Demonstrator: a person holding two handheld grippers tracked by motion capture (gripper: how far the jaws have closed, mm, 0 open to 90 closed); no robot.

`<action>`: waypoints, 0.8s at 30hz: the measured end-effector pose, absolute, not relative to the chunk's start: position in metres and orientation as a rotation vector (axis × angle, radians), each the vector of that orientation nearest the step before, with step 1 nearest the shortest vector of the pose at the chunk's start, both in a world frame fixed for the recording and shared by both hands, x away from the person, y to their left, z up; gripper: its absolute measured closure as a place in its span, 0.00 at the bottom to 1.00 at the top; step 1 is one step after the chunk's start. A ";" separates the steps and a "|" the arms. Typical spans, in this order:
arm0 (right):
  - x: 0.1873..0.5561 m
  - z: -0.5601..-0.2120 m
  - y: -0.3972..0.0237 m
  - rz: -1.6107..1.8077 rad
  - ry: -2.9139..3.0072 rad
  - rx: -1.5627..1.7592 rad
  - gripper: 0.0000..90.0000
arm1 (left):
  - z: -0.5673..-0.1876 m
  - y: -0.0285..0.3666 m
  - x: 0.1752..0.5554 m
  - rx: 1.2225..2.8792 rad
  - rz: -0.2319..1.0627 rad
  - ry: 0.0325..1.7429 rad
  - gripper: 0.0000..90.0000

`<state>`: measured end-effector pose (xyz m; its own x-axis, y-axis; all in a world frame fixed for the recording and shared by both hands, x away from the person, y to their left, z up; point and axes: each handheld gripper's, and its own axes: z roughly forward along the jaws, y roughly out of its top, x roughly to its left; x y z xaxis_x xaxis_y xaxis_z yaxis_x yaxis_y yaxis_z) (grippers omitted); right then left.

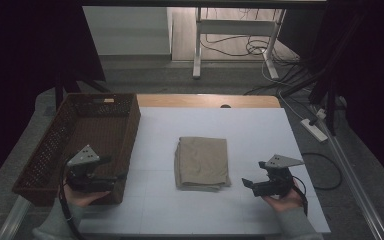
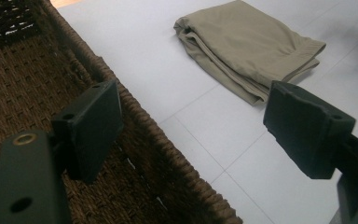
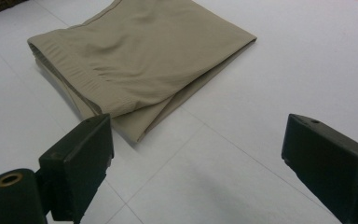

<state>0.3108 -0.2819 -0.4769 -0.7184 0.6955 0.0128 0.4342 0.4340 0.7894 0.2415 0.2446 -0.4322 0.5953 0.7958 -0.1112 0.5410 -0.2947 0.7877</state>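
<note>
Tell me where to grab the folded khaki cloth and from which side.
Take the folded khaki cloth at its near right corner, where the stacked edges show thickest, probably with the right gripper, which is open and already points at it from the right. Coming in low along the white table should let one jaw slide under all the layers. The left gripper sits open over the wicker basket.

The cloth (image 1: 202,163) beside the basket (image 1: 55,145) is a soft, matt khaki fabric, smooth, with a finely gathered hem. The basket is woven from dark brown fibre, rough and ribbed. The table (image 1: 250,130) has a smooth matt pale sheet, and bare wood shows behind the basket's far end. The jaws of both grippers look like matt black plastic.
</note>
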 end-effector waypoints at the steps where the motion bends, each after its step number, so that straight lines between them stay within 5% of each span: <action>1: 0.311 -0.478 -0.282 1.171 2.382 0.973 0.10 | -0.432 0.245 0.242 1.982 0.382 1.061 0.21; 24: 0.313 -0.482 -0.280 1.162 2.403 0.982 0.11 | -0.431 0.242 0.241 1.985 0.380 1.057 0.21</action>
